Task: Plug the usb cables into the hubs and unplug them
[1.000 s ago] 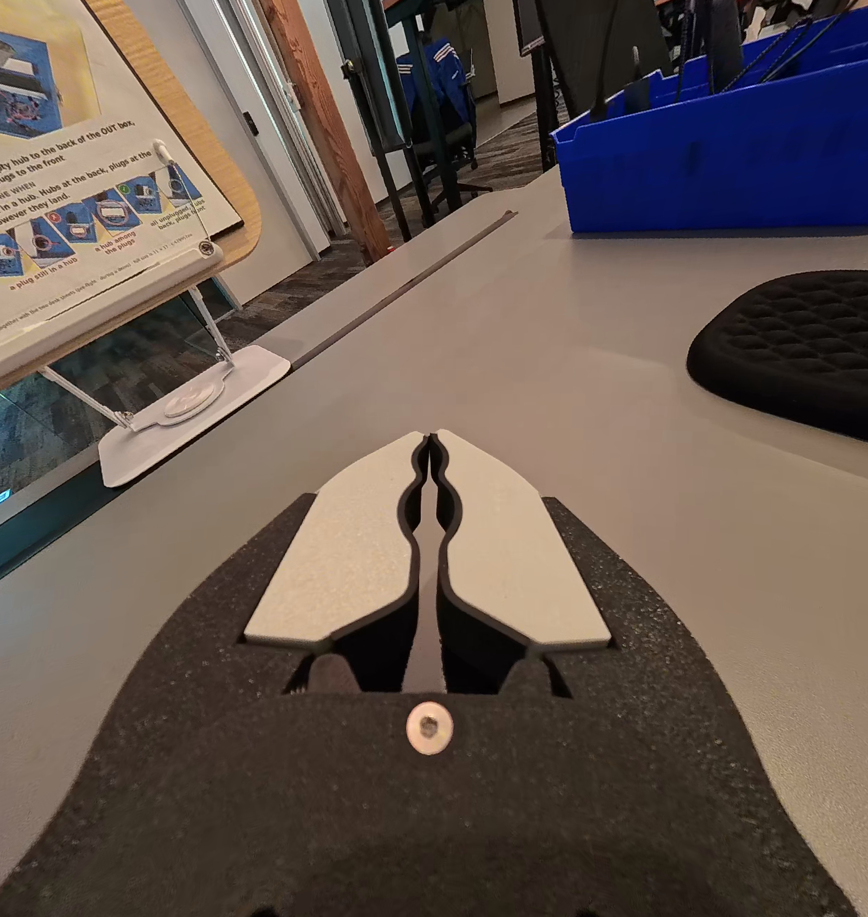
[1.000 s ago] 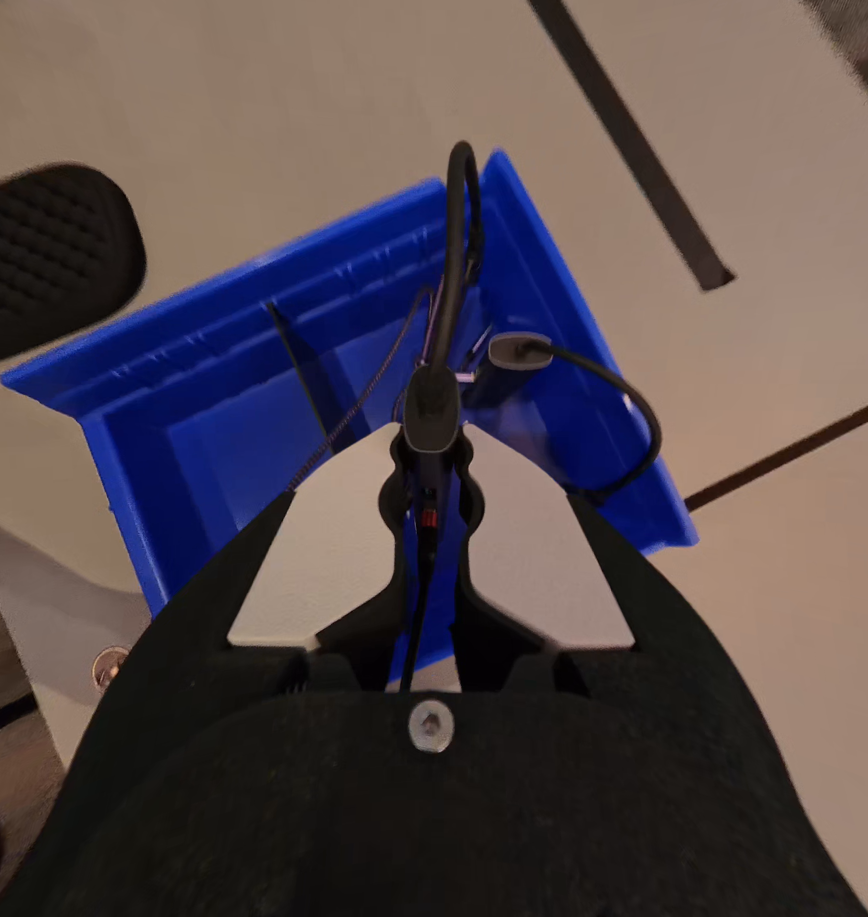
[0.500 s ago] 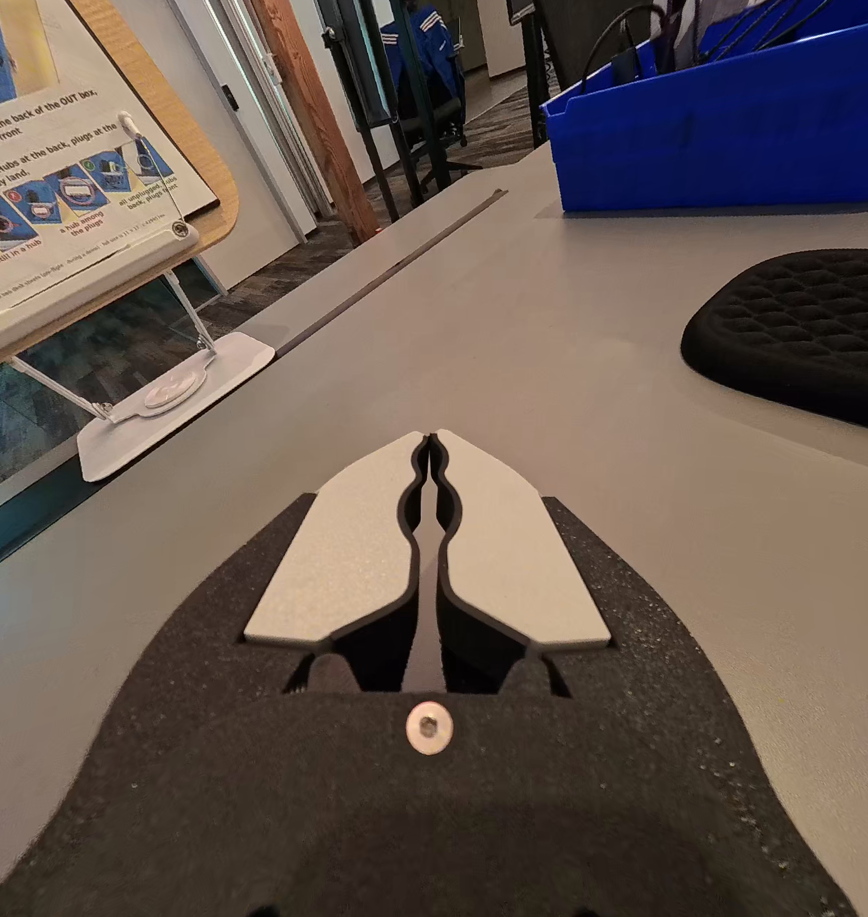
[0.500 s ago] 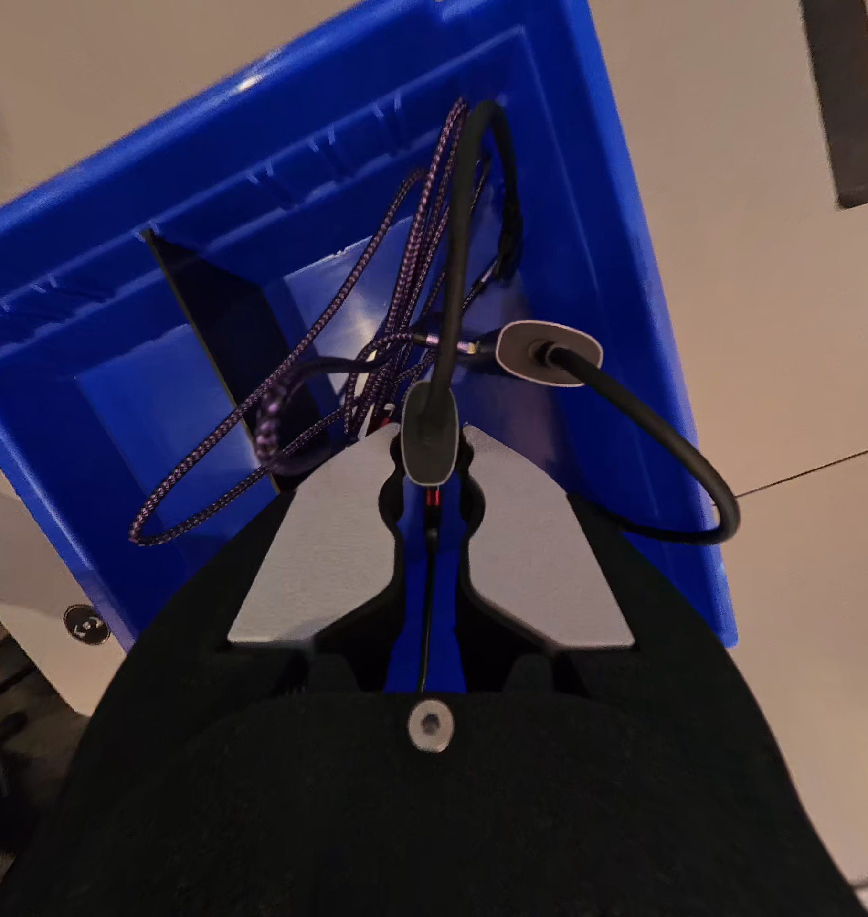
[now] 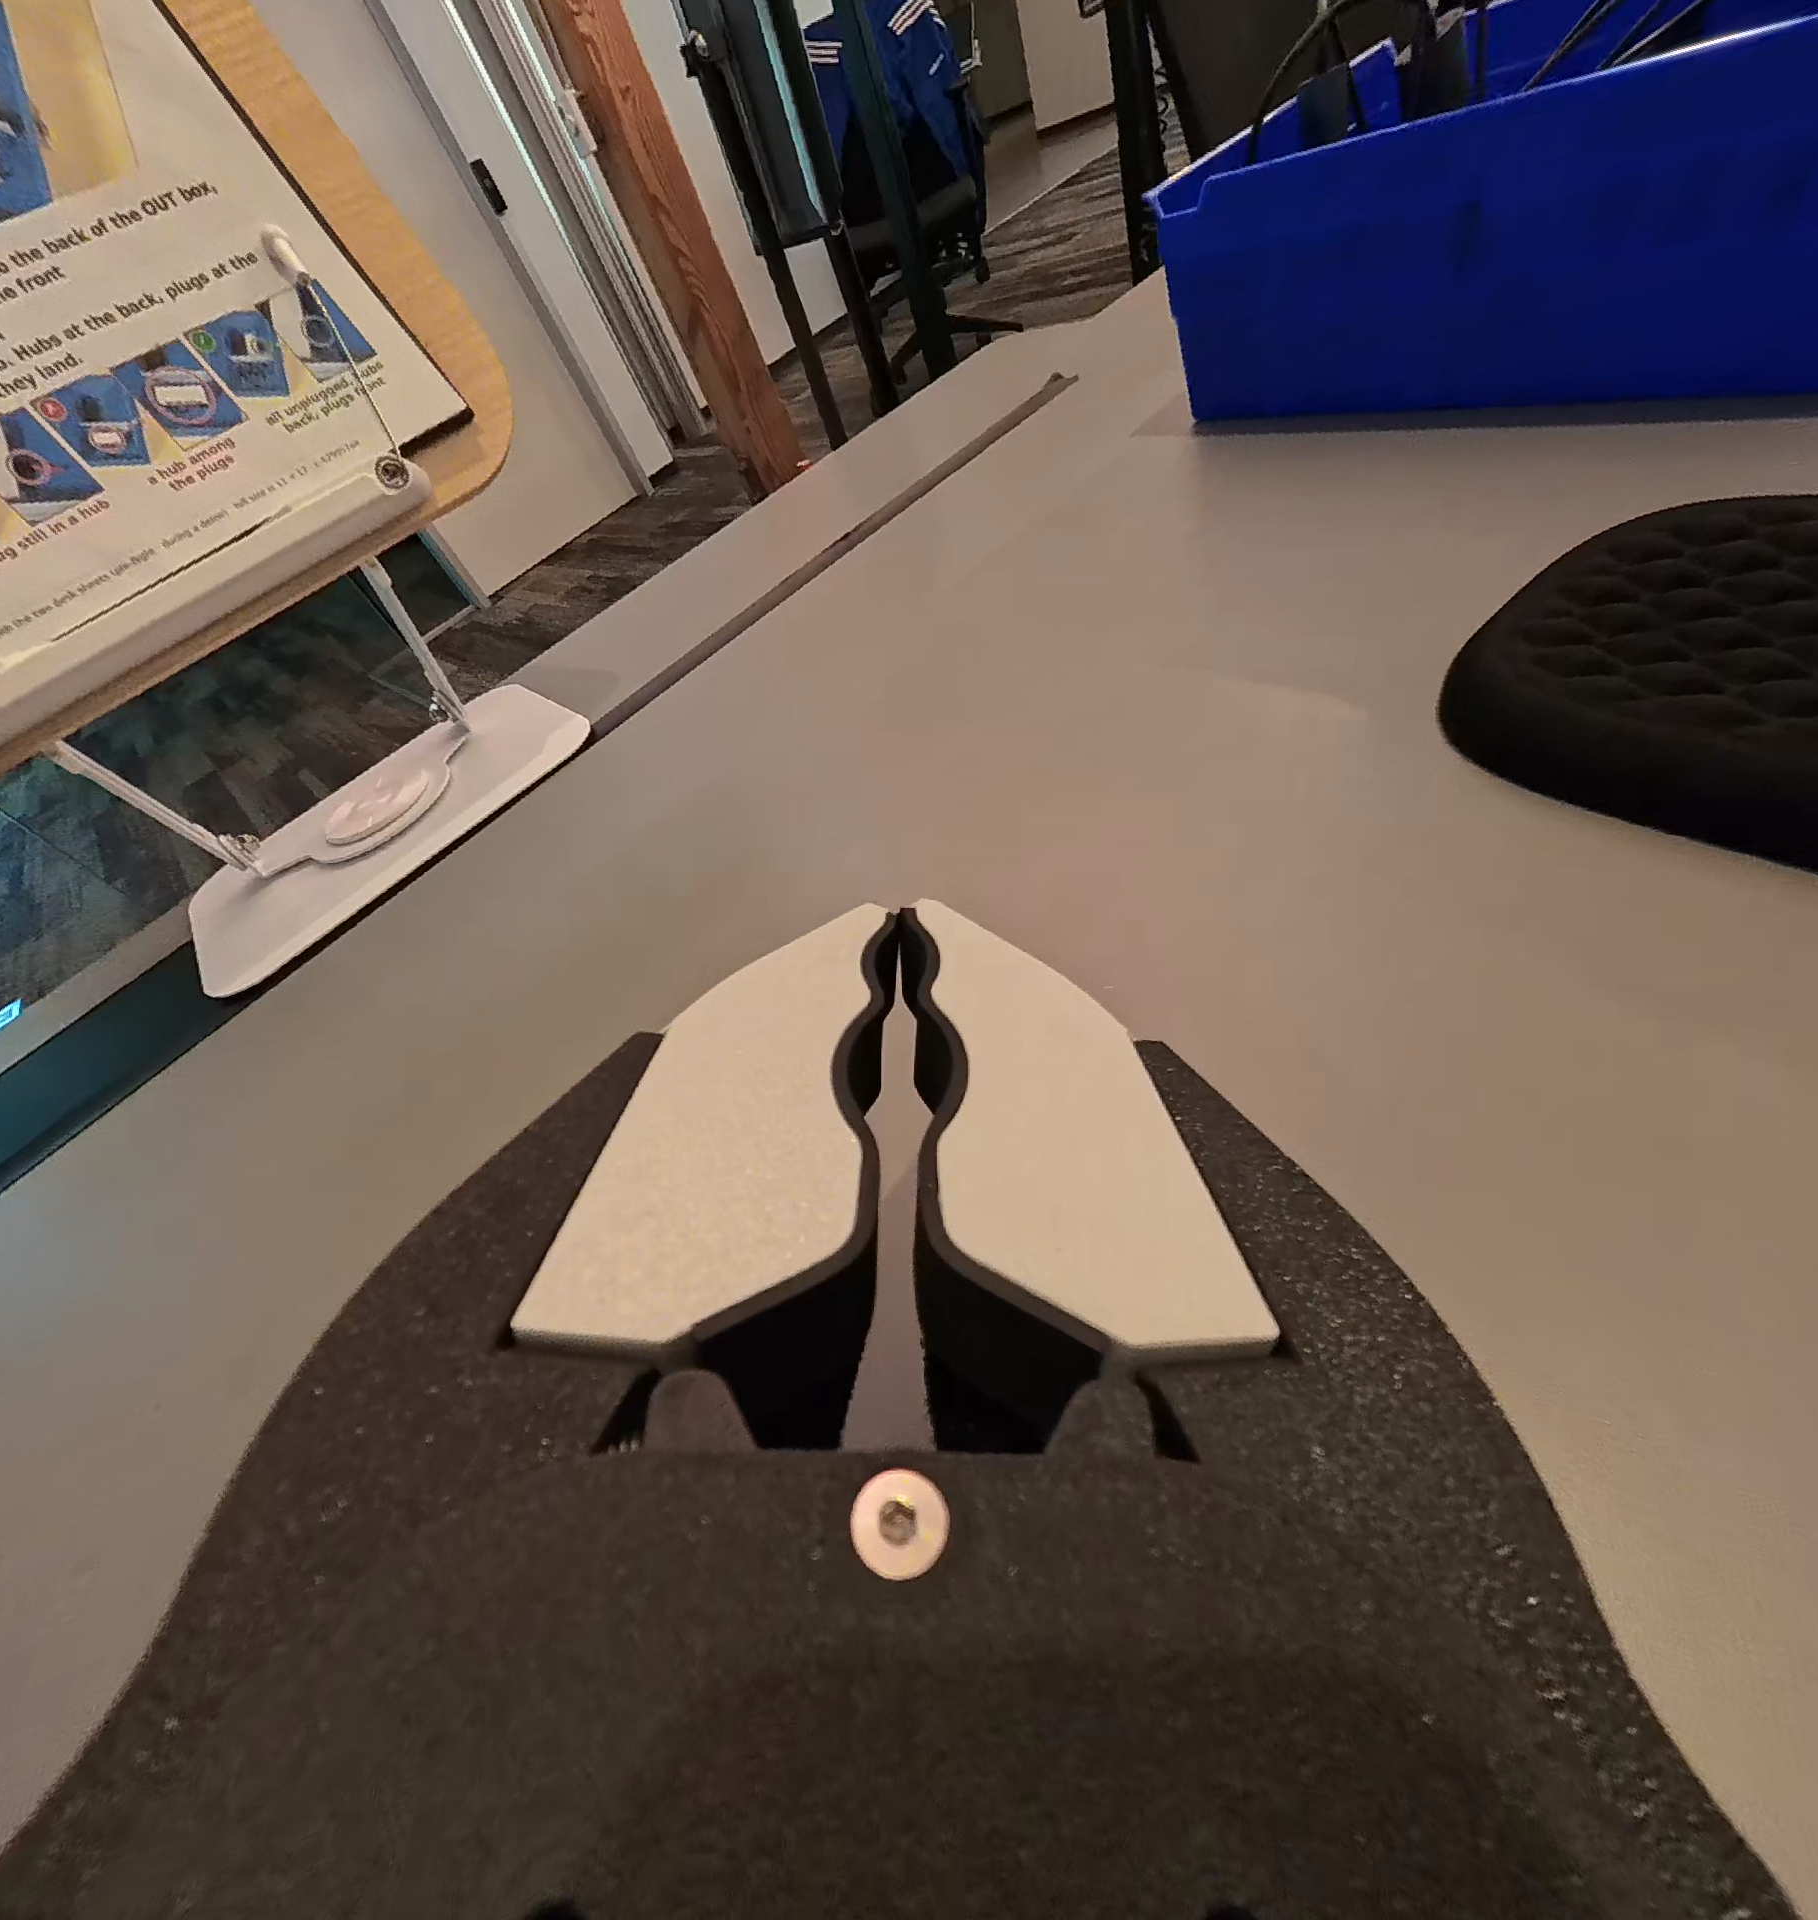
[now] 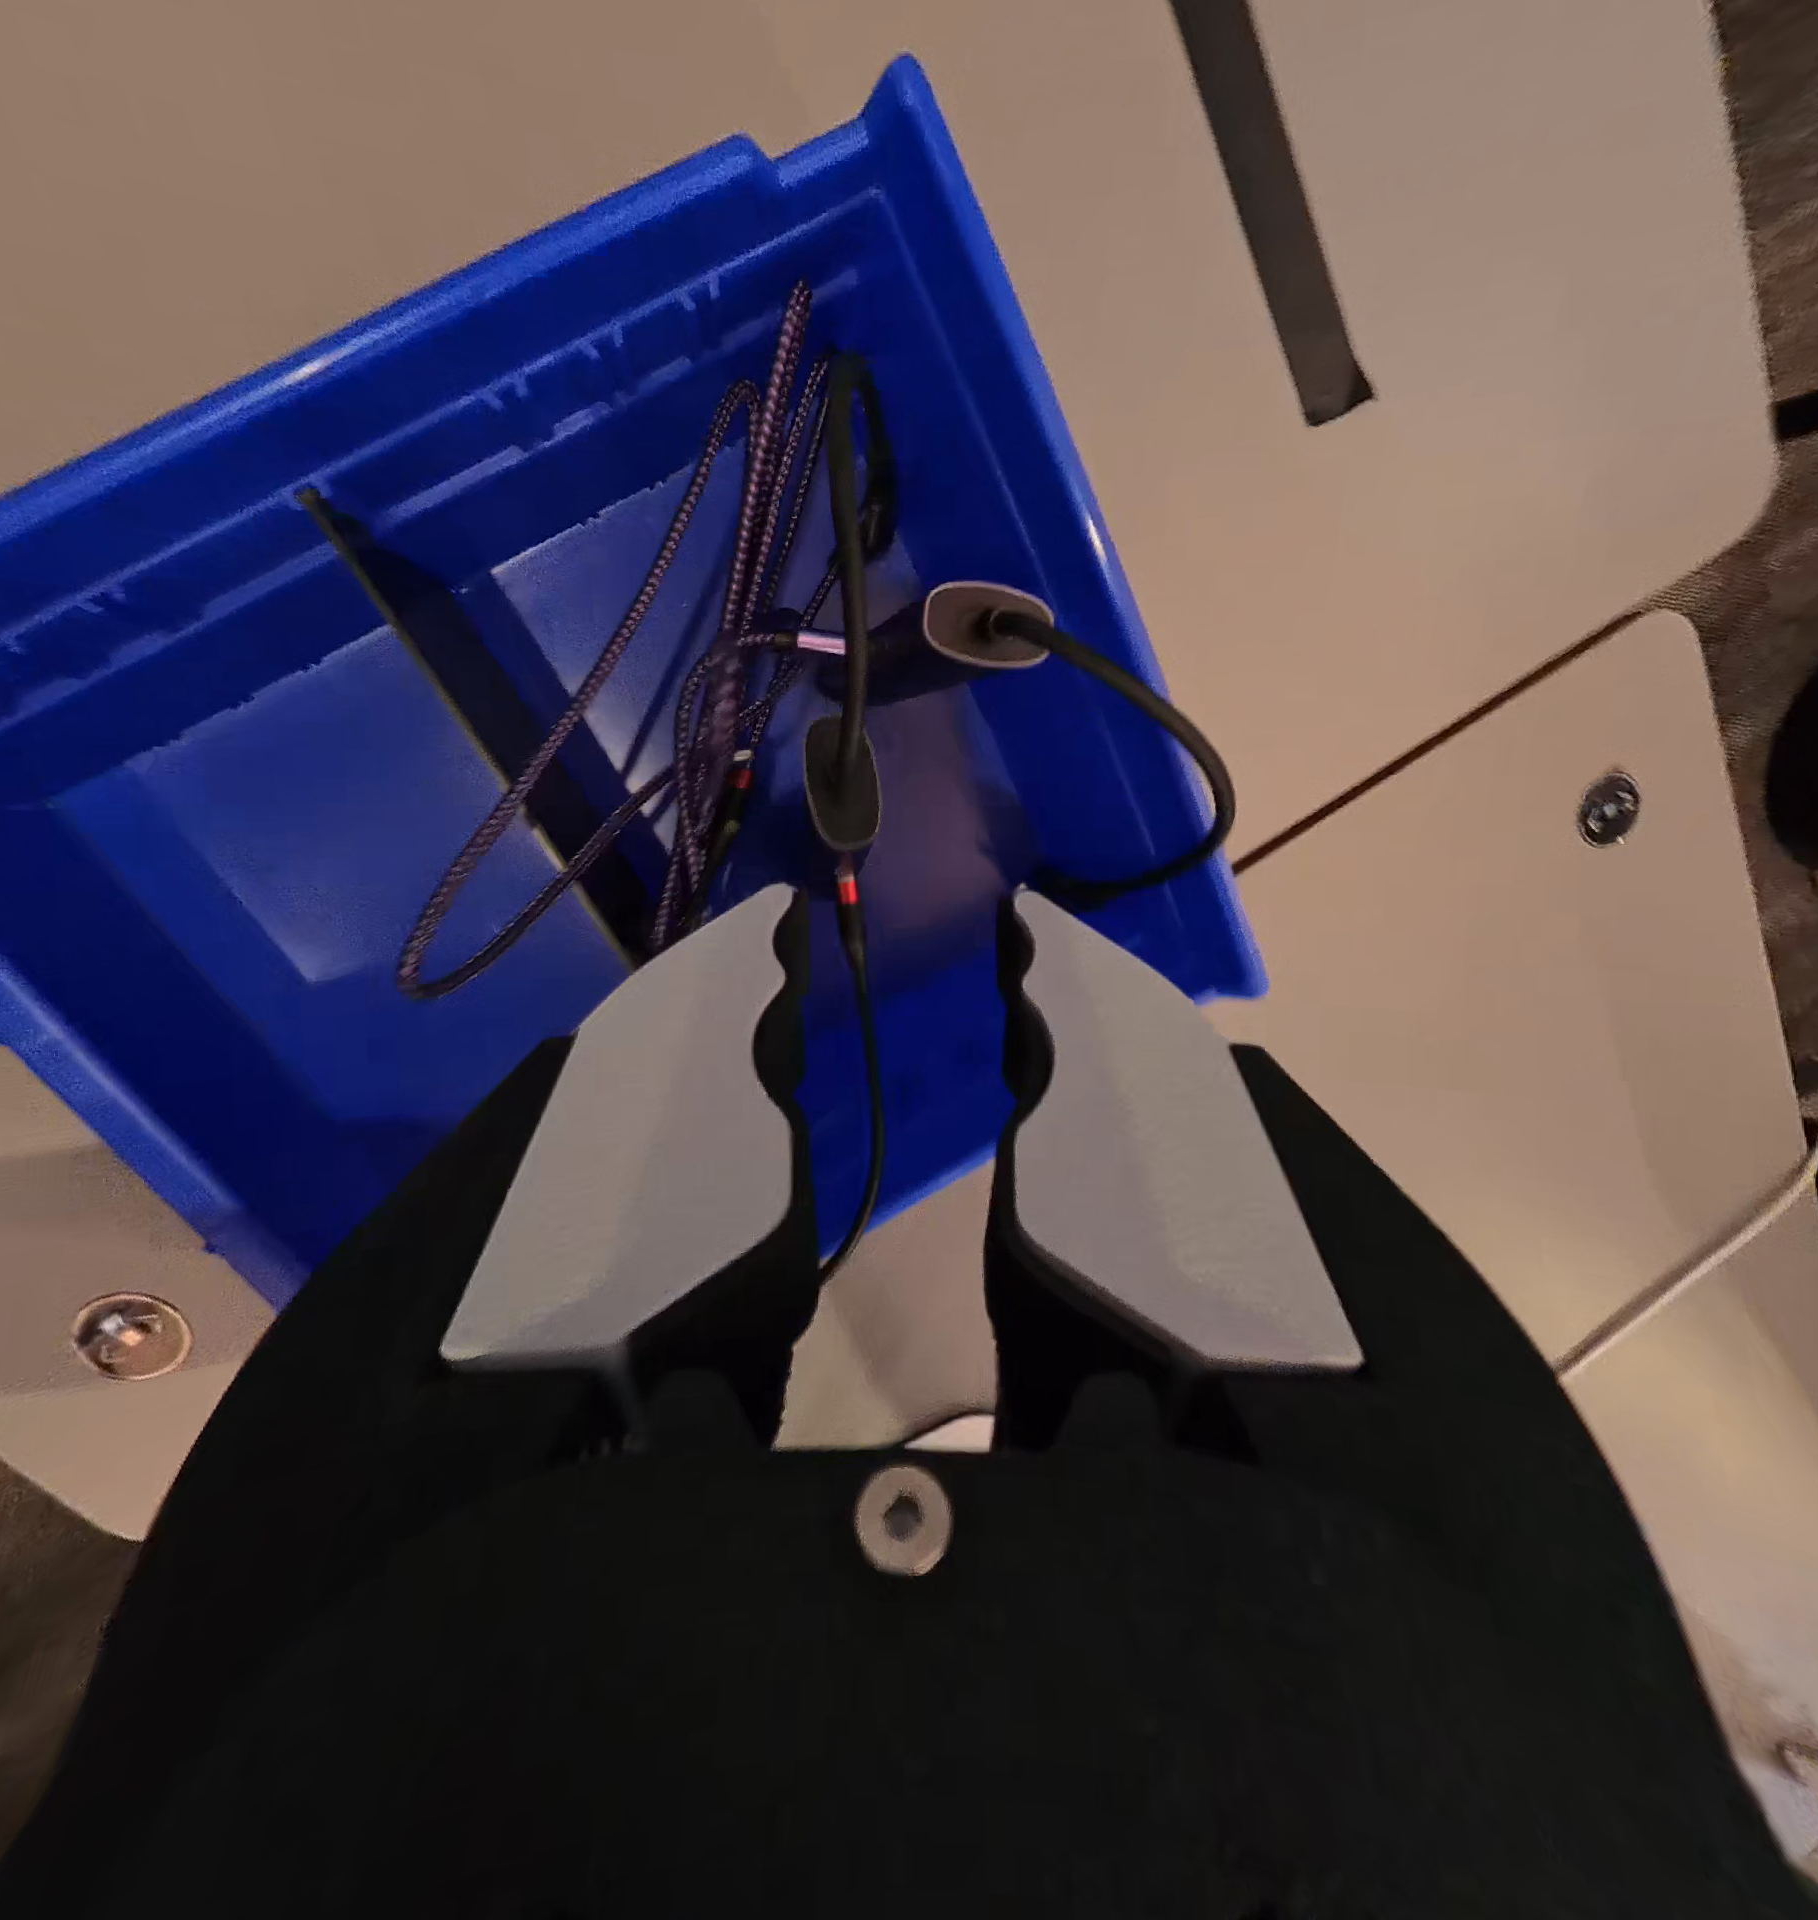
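The right gripper, jaws apart, hangs above the blue bin, where a dark hub with black cable sits just ahead of its tips among purple braided cables, while the left gripper, jaws together and empty, sees only the bin's outer wall, its contents hidden.

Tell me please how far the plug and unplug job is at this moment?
Looks done: one dark hub sits in the blue bin, the right tongs open above it. In hand: nothing; the left tongs are shut and empty over the grey table. Left: a thin cable with a red-banded plug appears to be in that hub, and braided cables lie tangled beside it. How many cycles remain, I cannot tell.
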Available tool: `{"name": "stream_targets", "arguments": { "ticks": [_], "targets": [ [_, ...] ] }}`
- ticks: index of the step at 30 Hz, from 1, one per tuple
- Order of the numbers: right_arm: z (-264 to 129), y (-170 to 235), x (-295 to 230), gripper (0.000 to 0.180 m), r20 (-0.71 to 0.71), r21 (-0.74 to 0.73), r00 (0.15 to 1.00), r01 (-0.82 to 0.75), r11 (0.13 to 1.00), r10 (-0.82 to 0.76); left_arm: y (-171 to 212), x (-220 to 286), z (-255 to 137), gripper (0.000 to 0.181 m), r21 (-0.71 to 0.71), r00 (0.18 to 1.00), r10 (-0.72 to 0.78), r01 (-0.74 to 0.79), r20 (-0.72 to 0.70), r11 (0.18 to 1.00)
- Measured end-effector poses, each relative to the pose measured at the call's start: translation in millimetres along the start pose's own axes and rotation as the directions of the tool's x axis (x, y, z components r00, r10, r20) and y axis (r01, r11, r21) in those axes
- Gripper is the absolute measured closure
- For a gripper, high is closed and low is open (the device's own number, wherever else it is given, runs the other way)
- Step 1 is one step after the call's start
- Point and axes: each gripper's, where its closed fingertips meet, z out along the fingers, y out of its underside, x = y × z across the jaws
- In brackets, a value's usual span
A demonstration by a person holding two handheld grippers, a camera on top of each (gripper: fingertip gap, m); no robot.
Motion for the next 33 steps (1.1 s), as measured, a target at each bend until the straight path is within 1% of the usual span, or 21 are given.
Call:
{"name": "stream_targets", "arguments": {
  "ticks": [2,5,8,10,12,14,16,19,21,23,25,26,28,29,30,31,32,33],
  "targets": [
    [-18,3,-7,0.145,-0.067,0.051,0.997,-0.038,0.998,0.041,-2,1,-1,0.181,-0.001,1.0,-0.01,0.01,-0.002,1.0],
    [-42,4,-24,0.14,-0.184,0.17,0.975,-0.093,0.981,0.124,-3,-1,-2,0.181,-0.008,0.999,-0.034,0.034,0.001,0.999],
    [-60,11,-45,0.142,-0.292,0.31,0.918,-0.174,0.935,0.268,-8,-2,-7,0.181,0.011,0.997,-0.078,0.078,-0.013,0.997],
    [-65,25,-60,0.147,-0.334,0.379,0.858,-0.255,0.889,0.389,-12,-3,-11,0.181,0.027,0.995,-0.098,0.099,-0.018,0.995],
    [-66,39,-79,0.15,-0.355,0.434,0.794,-0.328,0.839,0.494,-17,-5,-15,0.181,0.048,0.993,-0.116,0.117,-0.019,0.992],
    [-69,48,-100,0.156,-0.357,0.499,0.739,-0.366,0.785,0.571,-22,-7,-20,0.181,0.066,0.99,-0.138,0.139,-0.025,0.988],
    [-72,53,-119,0.163,-0.351,0.556,0.694,-0.386,0.736,0.628,-27,-12,-26,0.181,0.069,0.987,-0.161,0.161,-0.016,0.985],
    [-74,62,-139,0.166,-0.333,0.613,0.637,-0.414,0.673,0.696,-33,-25,-45,0.181,0.057,0.982,-0.185,0.184,0.022,0.981],
    [-72,61,-152,0.165,-0.271,0.651,0.632,-0.436,0.622,0.726,-28,-36,-63,0.181,0.009,0.976,-0.209,0.209,0.058,0.978],
    [-69,62,-162,0.164,-0.227,0.658,0.634,-0.46,0.596,0.739,-15,-50,-86,0.18,-0.065,0.965,-0.237,0.245,0.111,0.967],
    [-69,62,-167,0.164,-0.22,0.663,0.631,-0.463,0.589,0.744,0,-71,-118,0.174,-0.125,0.943,-0.253,0.283,0.214,0.951],
    [-68,62,-170,0.164,-0.213,0.661,0.633,-0.467,0.587,0.744,6,-85,-138,0.173,-0.13,0.924,-0.257,0.303,0.285,0.944],
    [-66,62,-175,0.164,-0.215,0.647,0.635,-0.477,0.595,0.742,22,-116,-184,0.163,-0.137,0.86,-0.251,0.342,0.444,0.93],
    [-64,62,-177,0.163,-0.221,0.636,0.634,-0.483,0.603,0.741,33,-133,-207,0.159,-0.152,0.817,-0.238,0.365,0.525,0.919],
    [-62,62,-178,0.163,-0.227,0.625,0.634,-0.487,0.61,0.739,45,-149,-229,0.152,-0.164,0.77,-0.224,0.391,0.598,0.906],
    [-60,60,-180,0.163,-0.232,0.618,0.635,-0.489,0.615,0.737,56,-165,-247,0.142,-0.164,0.725,-0.22,0.419,0.653,0.893],
    [-59,58,-181,0.163,-0.231,0.615,0.638,-0.49,0.618,0.735,66,-179,-259,0.136,-0.155,0.692,-0.234,0.45,0.683,0.88],
    [-59,55,-182,0.163,-0.227,0.613,0.642,-0.49,0.62,0.732,75,-189,-262,0.135,-0.146,0.68,-0.265,0.483,0.683,0.863]
  ]
}}
